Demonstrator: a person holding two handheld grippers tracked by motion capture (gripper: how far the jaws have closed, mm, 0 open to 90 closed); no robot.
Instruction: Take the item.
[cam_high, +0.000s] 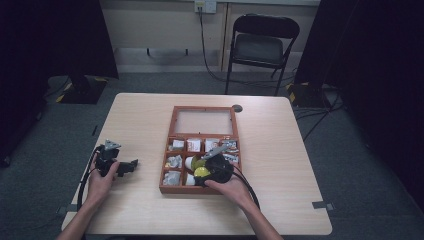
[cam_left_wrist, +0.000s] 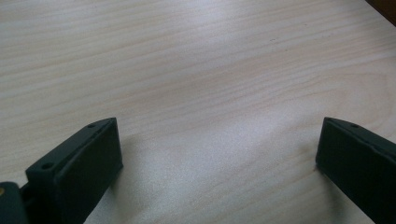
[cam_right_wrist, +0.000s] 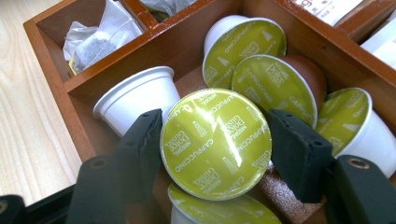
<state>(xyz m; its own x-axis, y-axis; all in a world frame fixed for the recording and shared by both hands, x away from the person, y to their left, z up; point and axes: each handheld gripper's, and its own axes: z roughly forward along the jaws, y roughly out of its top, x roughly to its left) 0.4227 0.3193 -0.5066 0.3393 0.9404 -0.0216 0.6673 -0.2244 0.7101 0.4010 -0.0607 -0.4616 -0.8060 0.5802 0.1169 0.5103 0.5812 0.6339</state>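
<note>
Several coffee capsules with glossy yellow-green foil lids were seen lying in one compartment of the wooden box (cam_right_wrist: 70, 88), and one capsule (cam_right_wrist: 215, 143) was clamped between the two matte black jaws of the right gripper (cam_right_wrist: 215, 140), a pad pressed against each side of its round rim. The held capsule's foil was shiny and printed with white lettering. Just beyond the left-hand jaw a white plastic capsule (cam_right_wrist: 140, 95) was lying on its side, smooth and tapered; beyond the right-hand jaw a brown-bodied capsule (cam_right_wrist: 280, 84) and further white ones were piled. A crinkled translucent tea bag sachet (cam_right_wrist: 100, 39) was visible in the neighbouring compartment, past a varnished reddish divider.

From the high view the box's full shape was shown: a rectangular tray of small compartments with a glazed lid (cam_high: 205, 121) folded back on the pale wood-grain table (cam_high: 280, 150), the right gripper (cam_high: 212, 167) lowered into its near row. The left gripper (cam_high: 117, 165) was held well to the side; its jaws were spread wide over bare tabletop (cam_left_wrist: 210, 84), with nothing between them.
</note>
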